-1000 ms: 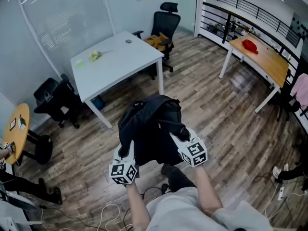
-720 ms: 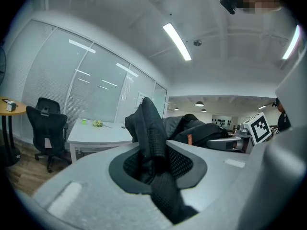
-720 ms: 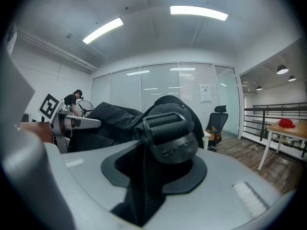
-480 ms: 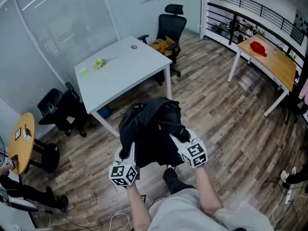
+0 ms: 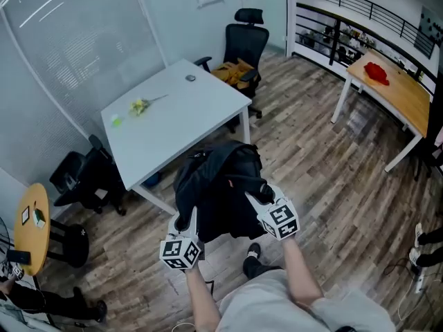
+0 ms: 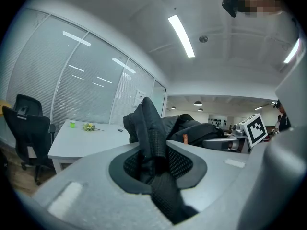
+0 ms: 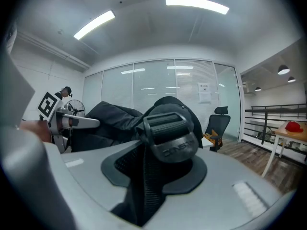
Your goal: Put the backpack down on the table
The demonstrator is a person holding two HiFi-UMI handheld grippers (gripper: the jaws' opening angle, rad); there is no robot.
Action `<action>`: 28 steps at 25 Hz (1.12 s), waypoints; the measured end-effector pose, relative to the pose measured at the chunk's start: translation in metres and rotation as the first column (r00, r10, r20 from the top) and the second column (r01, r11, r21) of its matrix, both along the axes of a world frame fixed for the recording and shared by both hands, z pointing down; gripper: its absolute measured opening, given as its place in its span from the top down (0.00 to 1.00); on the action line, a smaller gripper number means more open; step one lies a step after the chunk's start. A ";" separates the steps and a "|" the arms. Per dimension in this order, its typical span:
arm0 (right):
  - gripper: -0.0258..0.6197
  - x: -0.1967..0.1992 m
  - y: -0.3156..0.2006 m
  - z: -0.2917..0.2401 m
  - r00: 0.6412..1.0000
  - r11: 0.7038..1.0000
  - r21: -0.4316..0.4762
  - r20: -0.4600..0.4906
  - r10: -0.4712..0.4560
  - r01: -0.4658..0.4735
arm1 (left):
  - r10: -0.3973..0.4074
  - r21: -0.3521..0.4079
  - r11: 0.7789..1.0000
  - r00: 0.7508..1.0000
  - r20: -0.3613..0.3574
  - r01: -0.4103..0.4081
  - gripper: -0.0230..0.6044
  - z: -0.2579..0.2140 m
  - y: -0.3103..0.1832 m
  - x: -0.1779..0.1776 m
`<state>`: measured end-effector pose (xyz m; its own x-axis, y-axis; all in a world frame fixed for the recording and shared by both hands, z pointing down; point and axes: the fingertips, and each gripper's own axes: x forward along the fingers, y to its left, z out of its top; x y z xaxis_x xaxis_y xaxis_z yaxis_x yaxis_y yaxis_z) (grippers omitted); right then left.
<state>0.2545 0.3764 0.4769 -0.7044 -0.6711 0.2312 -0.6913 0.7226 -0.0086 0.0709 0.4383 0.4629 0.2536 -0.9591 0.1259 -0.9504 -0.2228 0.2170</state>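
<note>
A black backpack (image 5: 218, 189) hangs in the air between both grippers, just in front of the white table's (image 5: 176, 123) near corner. My left gripper (image 5: 185, 221) is shut on a black mesh shoulder strap (image 6: 152, 150) at the pack's lower left. My right gripper (image 5: 257, 193) is shut on the other strap, with its plastic buckle (image 7: 171, 138) sitting between the jaws. In the left gripper view the table (image 6: 86, 138) lies ahead, behind the held strap. The backpack (image 7: 115, 121) fills the middle of the right gripper view.
A small green-yellow thing (image 5: 140, 106) and a small dark disc (image 5: 190, 78) lie on the white table. Black office chairs stand behind it (image 5: 248, 43) and to its left (image 5: 83, 178). A wooden table (image 5: 391, 92) with a red item stands at right. Cables lie on the floor near my feet.
I have walked toward the white table carrying the backpack; the table now lies closer, right in front of the pack. Both grips are unchanged.
</note>
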 end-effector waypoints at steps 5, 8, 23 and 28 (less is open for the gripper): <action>0.77 -0.019 -0.060 0.000 1.000 1.000 0.015 0.000 0.009 -0.009 | 0.019 0.002 1.000 1.000 -0.002 -0.019 0.84 0.003 -0.070 -0.019; 0.77 -0.019 -0.093 0.000 1.000 0.999 0.022 0.001 0.030 -0.030 | 0.043 0.004 0.999 0.999 -0.001 -0.043 0.84 0.004 -0.109 -0.020; 0.77 -0.019 -0.200 0.017 0.997 0.997 -0.004 0.012 0.078 -0.078 | 0.123 -0.021 0.992 0.992 0.013 -0.122 0.84 0.016 -0.226 -0.023; 0.77 -0.045 -0.259 0.026 0.996 0.996 -0.001 0.005 0.089 -0.089 | 0.144 -0.019 0.989 0.989 0.014 -0.144 0.84 0.026 -0.289 -0.047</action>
